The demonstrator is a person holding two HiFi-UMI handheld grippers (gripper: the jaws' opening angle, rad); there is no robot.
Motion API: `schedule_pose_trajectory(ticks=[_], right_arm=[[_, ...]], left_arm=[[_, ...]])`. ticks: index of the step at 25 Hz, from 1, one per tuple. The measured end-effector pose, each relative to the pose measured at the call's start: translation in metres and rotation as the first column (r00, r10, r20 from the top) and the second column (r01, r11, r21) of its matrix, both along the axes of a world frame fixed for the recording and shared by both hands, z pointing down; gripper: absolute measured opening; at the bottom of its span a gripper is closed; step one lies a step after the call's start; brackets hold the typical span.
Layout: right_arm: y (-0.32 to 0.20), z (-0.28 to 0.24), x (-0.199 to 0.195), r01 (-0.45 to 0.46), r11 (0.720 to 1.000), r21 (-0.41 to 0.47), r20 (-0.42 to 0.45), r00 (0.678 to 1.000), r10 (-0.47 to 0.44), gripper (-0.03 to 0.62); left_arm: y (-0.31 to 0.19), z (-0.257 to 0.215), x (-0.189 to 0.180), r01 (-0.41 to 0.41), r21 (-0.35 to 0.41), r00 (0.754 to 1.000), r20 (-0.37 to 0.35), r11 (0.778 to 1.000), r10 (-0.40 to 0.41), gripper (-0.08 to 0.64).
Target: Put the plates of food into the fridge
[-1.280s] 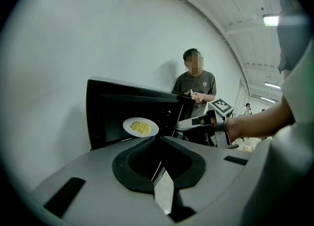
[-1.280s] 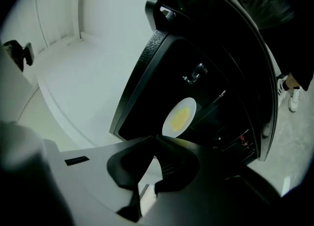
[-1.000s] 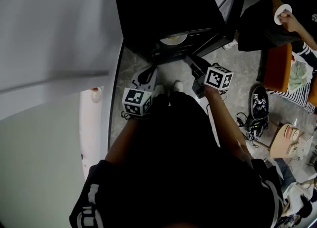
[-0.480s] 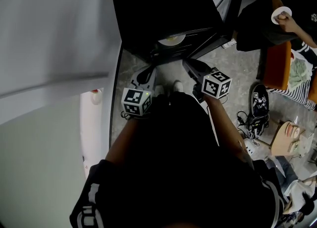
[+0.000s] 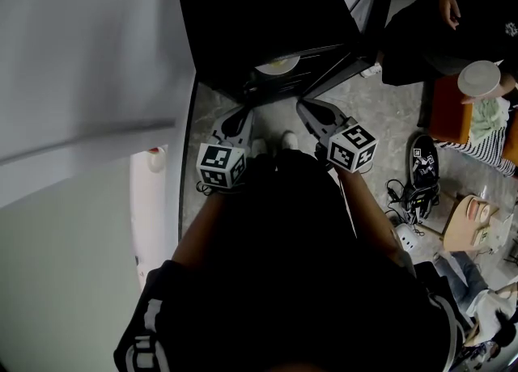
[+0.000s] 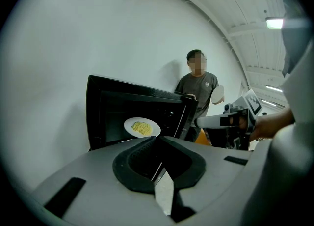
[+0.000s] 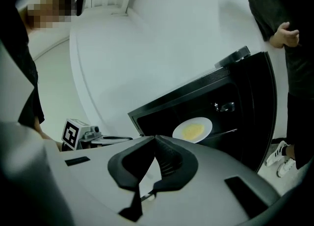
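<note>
A small black fridge [image 5: 259, 6] stands on the floor ahead with its door [image 5: 371, 19] swung open to the right. One white plate of yellow food [image 5: 278, 64] sits on a shelf inside; it also shows in the left gripper view as the plate [image 6: 142, 127] and in the right gripper view as the plate [image 7: 192, 129]. My left gripper [image 5: 242, 117] and right gripper [image 5: 307, 108] hover side by side just in front of the fridge opening. Both are shut with nothing between the jaws. The left gripper [image 6: 157, 139] and the right gripper [image 7: 156, 138] point at the shelf.
A person [image 6: 197, 85] stands to the right of the fridge door holding a white plate [image 5: 478, 78]. An orange seat [image 5: 450, 107], shoes [image 5: 424, 164] and clutter lie on the floor at the right. A white wall and a white ledge [image 5: 148, 200] run along the left.
My right gripper has drawn back a little toward me and leftward. The left gripper has barely moved. The person at the right has lowered the white plate.
</note>
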State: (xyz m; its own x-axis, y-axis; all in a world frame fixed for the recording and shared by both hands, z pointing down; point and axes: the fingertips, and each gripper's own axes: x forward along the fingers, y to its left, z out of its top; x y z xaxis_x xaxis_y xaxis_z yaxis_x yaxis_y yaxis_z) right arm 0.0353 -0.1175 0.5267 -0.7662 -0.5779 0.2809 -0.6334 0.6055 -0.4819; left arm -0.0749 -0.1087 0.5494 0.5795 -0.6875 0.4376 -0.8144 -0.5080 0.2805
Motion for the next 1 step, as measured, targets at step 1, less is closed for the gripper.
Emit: schedule_pose_trajectory(ticks=[1], right_arm=[[0.0008, -0.0018, 0.0003, 0.0, 1.0, 0.009, 0.0, 1.0, 0.0, 0.025]], left_arm=[[-0.0001, 0.0, 0.0001, 0.0, 0.0, 1.0, 0.0, 1.0, 0.0, 0.023]])
